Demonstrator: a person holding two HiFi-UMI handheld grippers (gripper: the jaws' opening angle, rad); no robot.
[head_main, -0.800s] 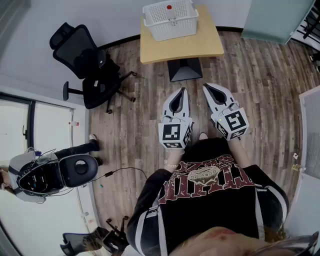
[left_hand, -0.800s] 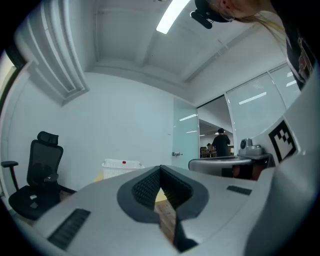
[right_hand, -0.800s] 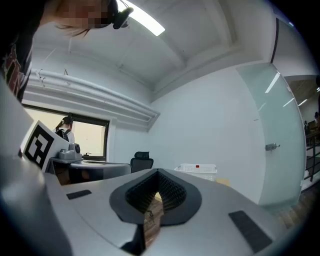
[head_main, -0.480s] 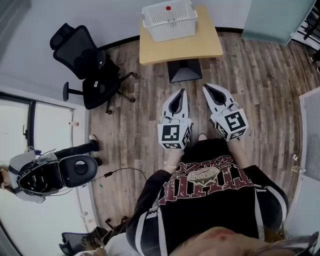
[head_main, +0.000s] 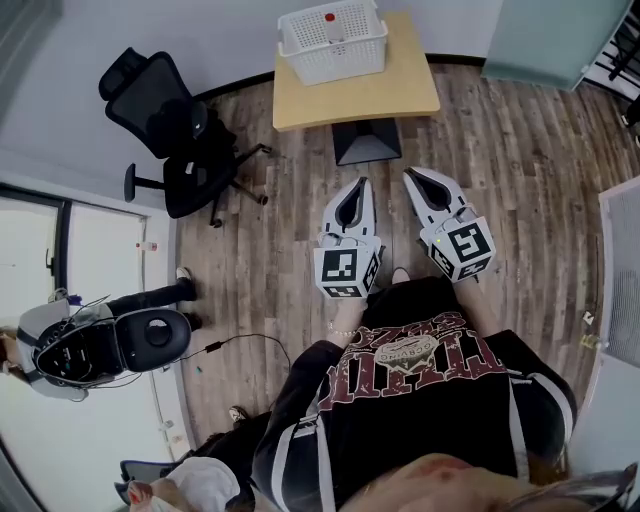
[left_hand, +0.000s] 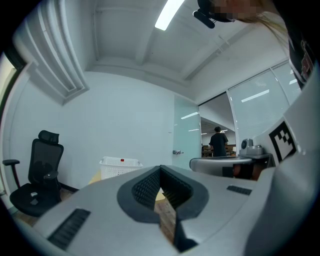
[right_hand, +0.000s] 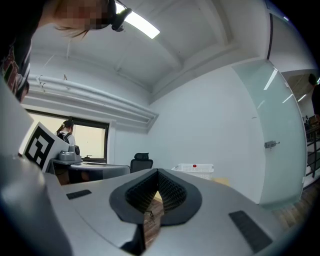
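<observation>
- The left gripper (head_main: 360, 183) is held over the wooden floor (head_main: 520, 150), short of the near edge of the table (head_main: 400, 92) and well apart from it.
- In the left gripper view, the left gripper's (left_hand: 160, 168) jaws are seen brought together at the tips. Only a ribbed, diamond-shaped hollow is left behind them, and nothing is gripped in it.
- The right gripper (head_main: 410, 173) is held just beside the left one, also pointed toward the table.
- In the right gripper view, the right gripper's (right_hand: 158, 171) jaws are likewise closed tip to tip. Only floor is seen through the gap, and no object is held.
- A white basket (head_main: 332, 38) is set at the far left corner of the table, well apart from both grippers.
- A small red item (head_main: 329, 17) is seen inside the basket; what it is cannot be told.
- The basket (left_hand: 120, 167) is also seen ahead of the closed jaws in the left gripper view.
- A black office chair (head_main: 170, 125) is placed on the floor off the table's left edge.
</observation>
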